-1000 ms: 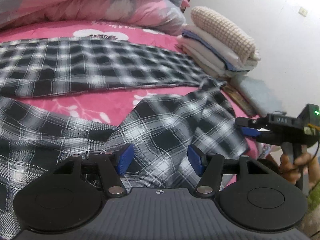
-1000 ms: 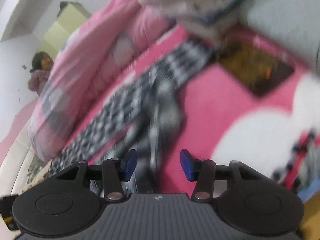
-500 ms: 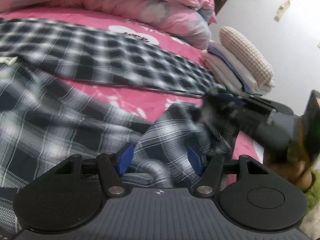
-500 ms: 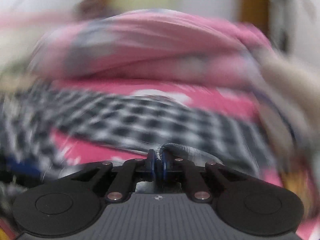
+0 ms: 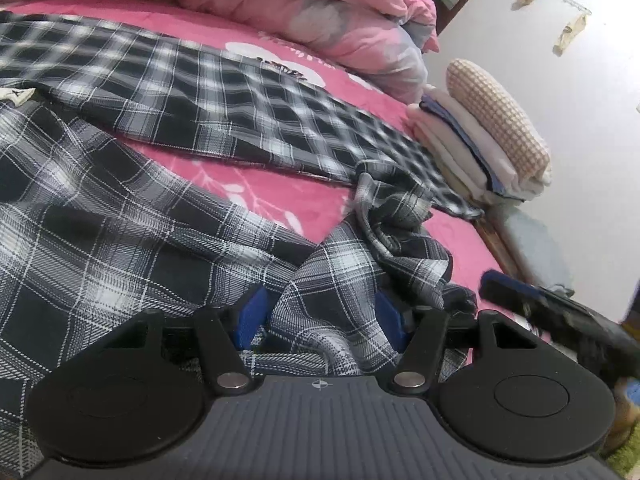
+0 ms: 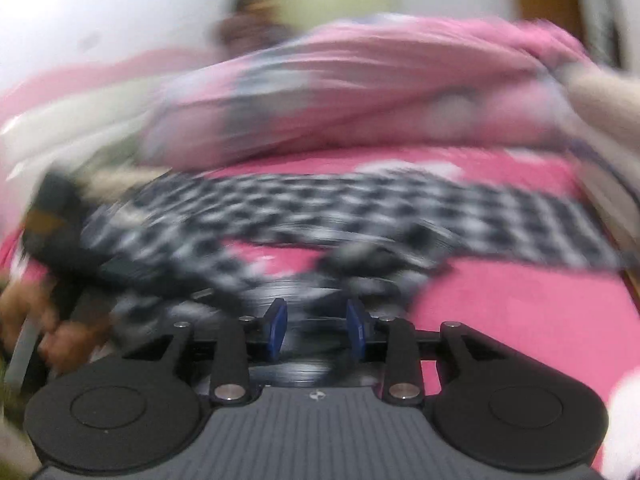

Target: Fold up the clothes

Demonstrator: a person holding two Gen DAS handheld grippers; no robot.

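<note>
Plaid shirt (image 5: 120, 216) bunched between the spread fingers of the left hand-held gripper (image 5: 320, 316), ungripped.

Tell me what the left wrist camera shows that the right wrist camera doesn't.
Only the left wrist view shows the folded stack beside the wall and the right gripper at its edge. Only the right wrist view, badly blurred, shows a person beyond the bed and a hand at lower left. Both share the plaid garment, pink bedsheet and pink quilt.
</note>
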